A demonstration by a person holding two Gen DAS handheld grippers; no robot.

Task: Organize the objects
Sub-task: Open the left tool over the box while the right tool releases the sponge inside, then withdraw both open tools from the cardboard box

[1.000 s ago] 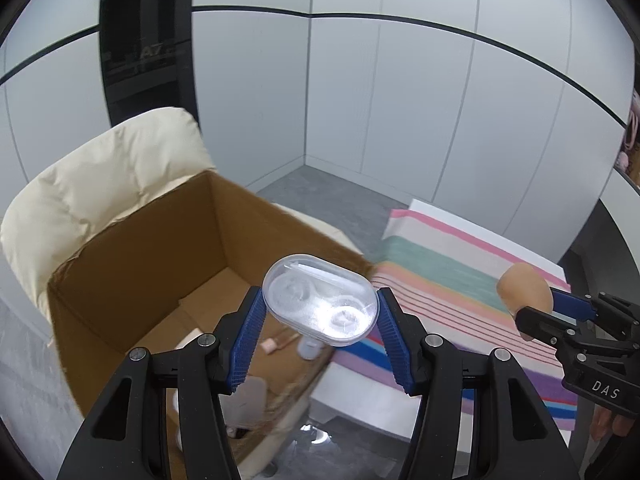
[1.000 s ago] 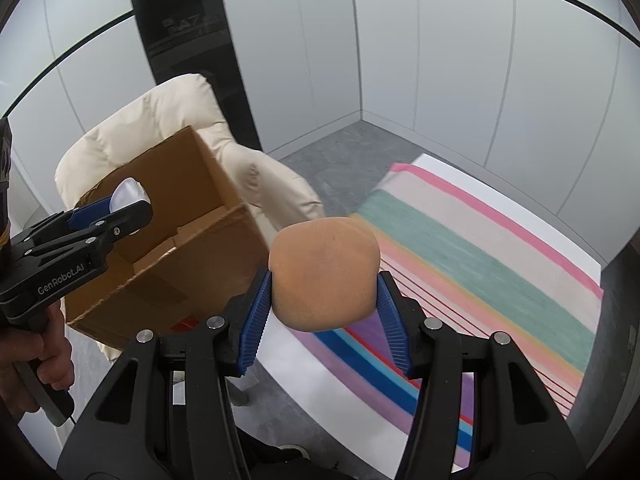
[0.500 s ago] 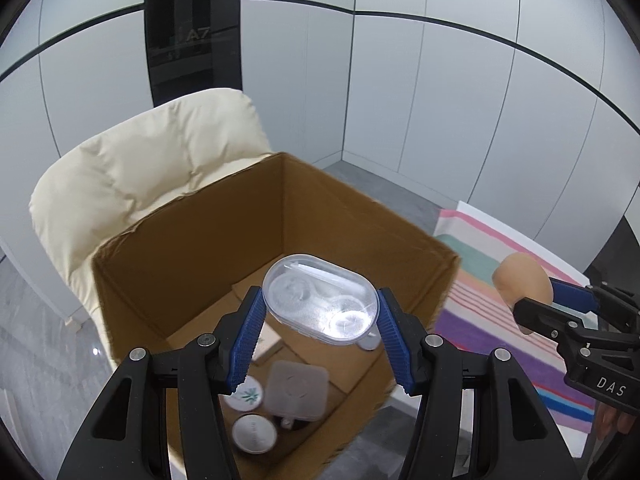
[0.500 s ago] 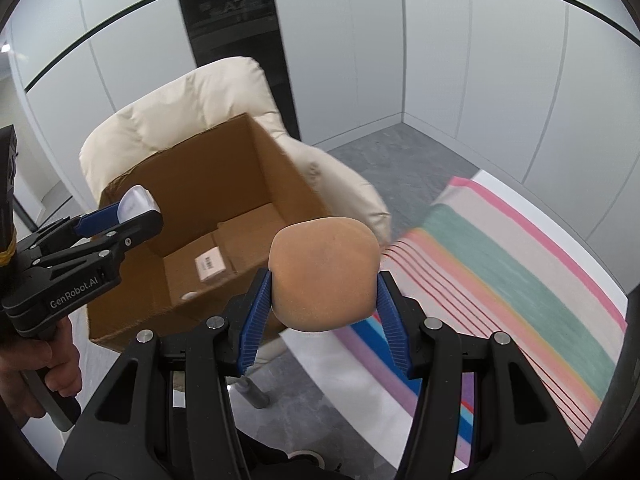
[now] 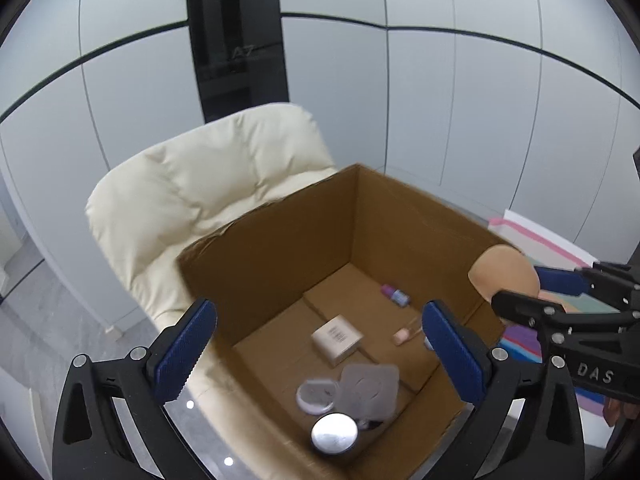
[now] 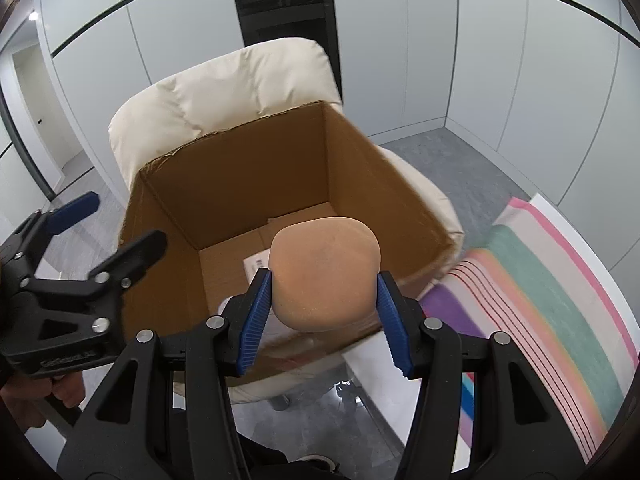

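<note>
While both tools hang over the open brown cardboard box (image 5: 400,224) on the cream padded chair (image 5: 208,184), the left gripper (image 5: 320,344) has its blue-padded jaws opening, spread wide, with nothing between them. It points down into the box, probably so a dropped item lands inside. On the box floor lie a small beige carton (image 5: 337,338), a round silver-lidded tin (image 5: 334,433), a clear squarish case (image 5: 370,390), a white round compact (image 5: 318,394) and a tiny purple-capped bottle (image 5: 395,295). The right gripper (image 6: 325,298) is clamped on a tan rounded makeup sponge (image 6: 325,276), pads squeezing its sides, held above the box's near wall, likely next to go in. A striped multicolour cloth (image 6: 560,300) covers the surface to the right, beside the chair. Sponge not yet released.
</note>
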